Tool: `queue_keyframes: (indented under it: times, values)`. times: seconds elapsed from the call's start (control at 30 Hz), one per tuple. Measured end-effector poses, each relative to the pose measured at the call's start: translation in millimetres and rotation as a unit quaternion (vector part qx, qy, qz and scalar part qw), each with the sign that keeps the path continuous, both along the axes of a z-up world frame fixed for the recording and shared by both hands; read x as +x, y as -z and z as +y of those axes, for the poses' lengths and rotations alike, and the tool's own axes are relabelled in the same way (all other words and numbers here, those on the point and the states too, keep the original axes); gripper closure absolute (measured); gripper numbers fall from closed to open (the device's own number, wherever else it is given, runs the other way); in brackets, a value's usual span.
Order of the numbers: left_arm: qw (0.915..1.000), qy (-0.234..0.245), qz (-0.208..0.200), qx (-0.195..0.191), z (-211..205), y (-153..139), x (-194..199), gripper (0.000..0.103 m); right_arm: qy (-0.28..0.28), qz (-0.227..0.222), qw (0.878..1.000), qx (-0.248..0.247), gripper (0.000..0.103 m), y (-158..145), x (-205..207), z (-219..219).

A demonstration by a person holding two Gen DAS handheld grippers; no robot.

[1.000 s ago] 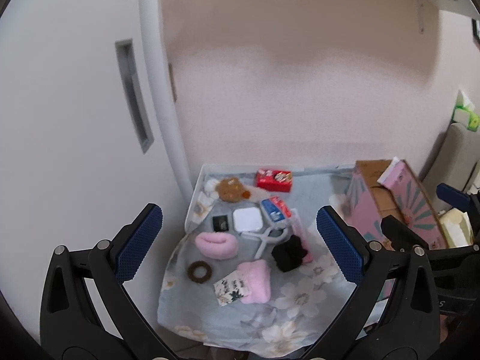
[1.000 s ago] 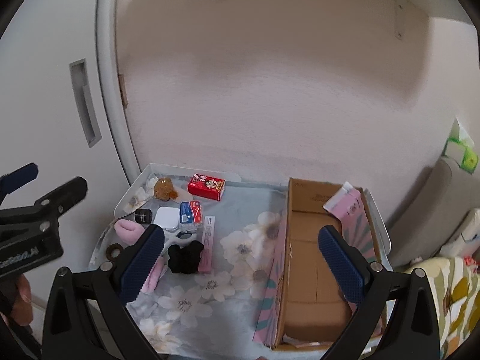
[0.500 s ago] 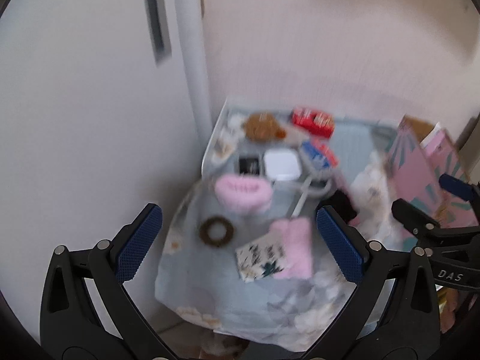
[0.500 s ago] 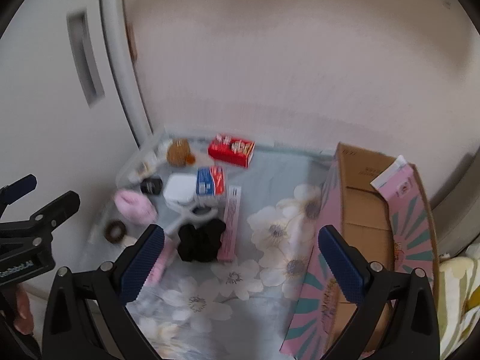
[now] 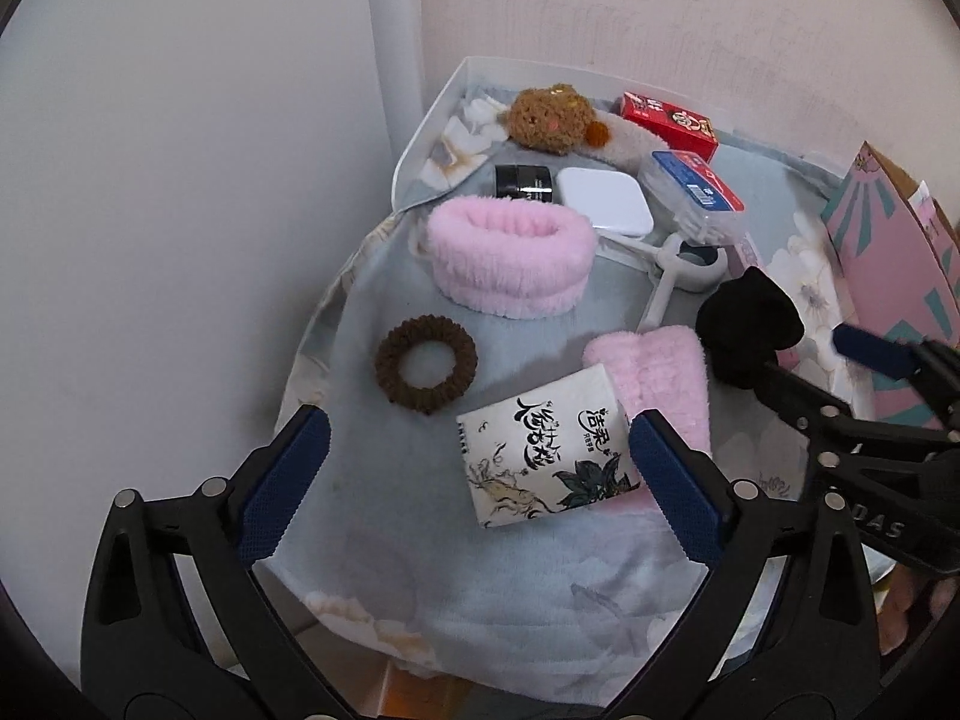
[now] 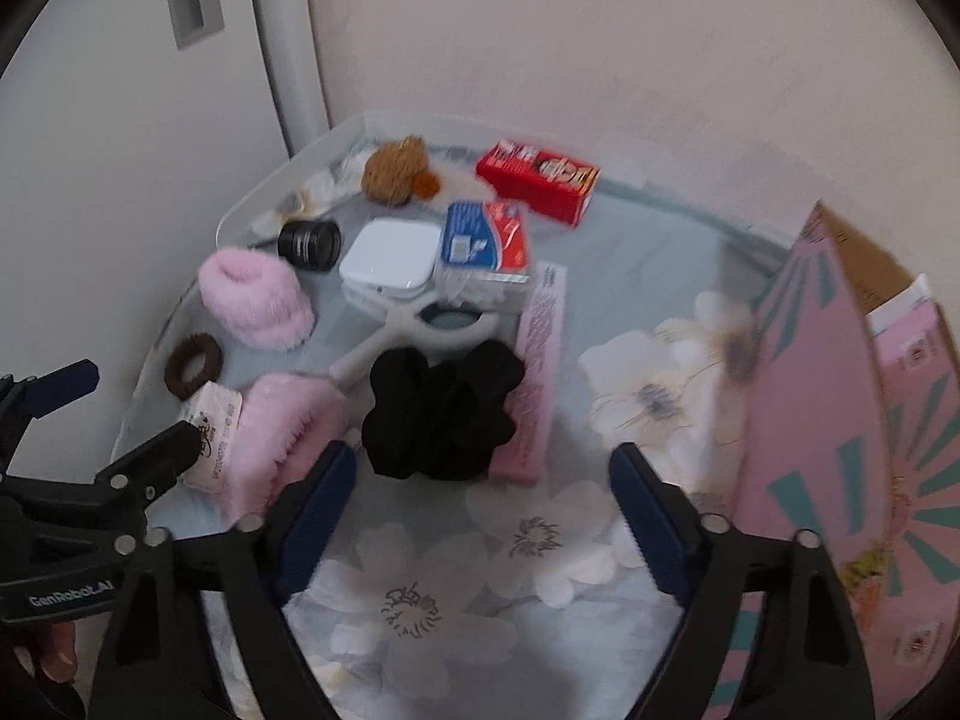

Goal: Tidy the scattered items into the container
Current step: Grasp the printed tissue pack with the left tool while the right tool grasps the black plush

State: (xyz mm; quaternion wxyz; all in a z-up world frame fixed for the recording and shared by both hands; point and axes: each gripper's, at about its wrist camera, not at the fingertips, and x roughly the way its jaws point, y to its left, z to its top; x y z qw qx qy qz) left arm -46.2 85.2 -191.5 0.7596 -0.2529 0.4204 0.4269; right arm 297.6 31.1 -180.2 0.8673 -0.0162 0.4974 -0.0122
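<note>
Left wrist view. Left tongs (image 5: 474, 468): released, nothing between the blue pads. Just ahead, partly behind the right-hand pad: tissue packet (image 5: 543, 459), white with black script and a leaf print, lying over the near end of a pink fluffy cloth (image 5: 657, 372). Ahead, left of the packet: brown hair tie (image 5: 426, 369). Beyond it: pink fluffy band (image 5: 510, 258), white case (image 5: 606, 201), black jar (image 5: 525, 181). All rest on a floral cloth over the bench (image 5: 480, 600).

Risk, judged: closing on the packet could pinch the pink cloth too, since they overlap; the thin, flat packet could slide out of the pads.

Right wrist view, blurred. Right tongs (image 6: 480, 498): released, jaws just closing part-way, nothing between them. Directly ahead: black scrunchie (image 6: 441, 408), soft and lumpy. To its right, touching: pink flat box (image 6: 537, 378). Far right: pink cardboard box (image 6: 840, 420), the container, standing open; no items are visible inside.

Risk, judged: the two tongs work close together and could collide.
</note>
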Motion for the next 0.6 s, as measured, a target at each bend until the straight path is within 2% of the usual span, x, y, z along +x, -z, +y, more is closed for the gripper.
queue_keyframes:
  times: [0.13,0.27,0.3,0.43,0.6]
  values:
    - [1.0000,-0.001,-0.002,-0.004,4.6,3.9,-4.1,0.003,0.004,0.010,1.000,0.013,0.040,12.8,5.6,0.6]
    - [0.9999,-0.007,0.001,-0.014,12.0,13.9,-6.0,0.003,0.003,0.010,1.000,0.023,0.040,19.1,8.4,-0.6]
    - [0.9998,0.009,0.005,-0.016,13.8,17.7,-6.5,0.003,0.003,0.011,1.000,0.024,0.040,20.7,9.4,-0.9]
    - [0.9994,0.015,0.006,-0.029,17.4,31.1,-7.7,0.003,0.000,0.010,1.000,0.023,0.040,24.3,10.4,-0.1]
    - [0.9993,0.021,0.003,-0.030,17.5,33.4,-9.9,0.003,-0.009,0.002,1.000,0.018,0.040,25.0,11.1,2.1]
